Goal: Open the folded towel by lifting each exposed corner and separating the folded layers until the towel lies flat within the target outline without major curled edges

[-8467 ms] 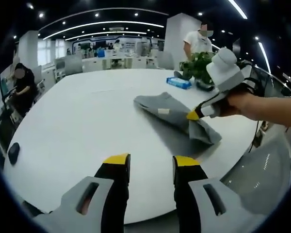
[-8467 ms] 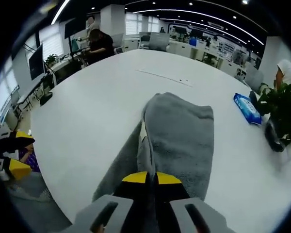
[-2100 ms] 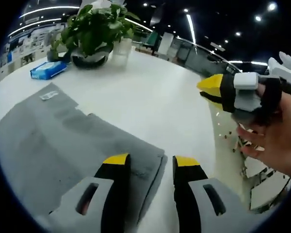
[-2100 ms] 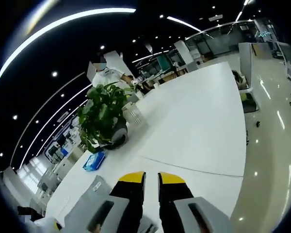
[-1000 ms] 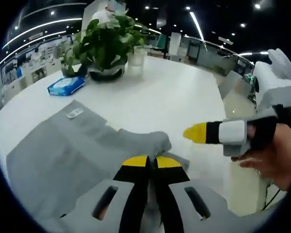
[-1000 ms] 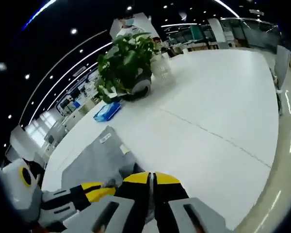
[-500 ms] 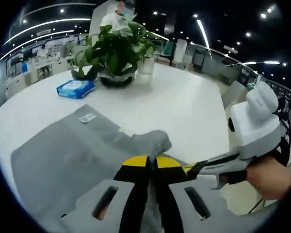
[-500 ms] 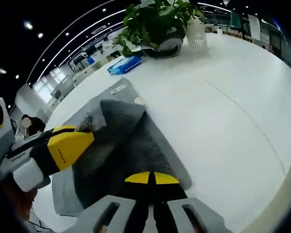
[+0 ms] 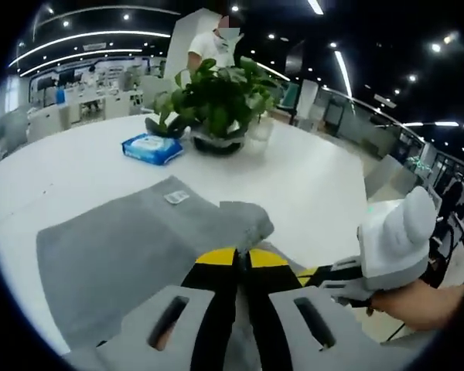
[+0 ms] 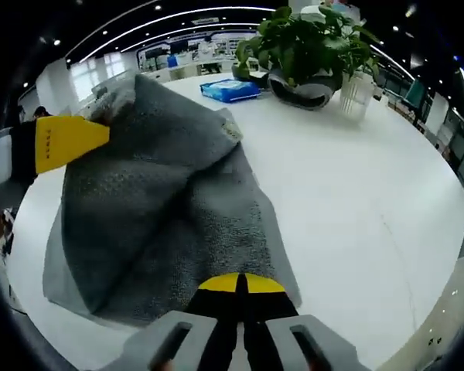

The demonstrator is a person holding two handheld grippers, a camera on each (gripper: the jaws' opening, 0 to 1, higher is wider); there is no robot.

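The grey towel [image 9: 116, 255] lies partly unfolded on the white table [image 9: 317, 185], a small label [image 9: 176, 198] on its top layer. My left gripper [image 9: 241, 258] is shut on a raised fold of the towel [image 9: 246, 219]. From the right gripper view that gripper's yellow jaw [image 10: 62, 139] holds the fold up at the upper left, and the cloth [image 10: 155, 209] drapes down from it. My right gripper [image 10: 241, 284] is shut on the towel's near edge. Its white body [image 9: 390, 247], held by a hand, sits low at the right of the left gripper view.
A potted plant [image 9: 216, 100] and a blue tissue pack [image 9: 153, 148] stand beyond the towel, with a pale ribbed vase [image 10: 356, 85] beside the plant. A person [image 9: 215, 42] stands behind. The table's rim [image 10: 441, 309] curves close on the right.
The left gripper has carried the towel fold higher, opening the layers further. The right gripper stays shut at the towel's near edge, and both views have swung.
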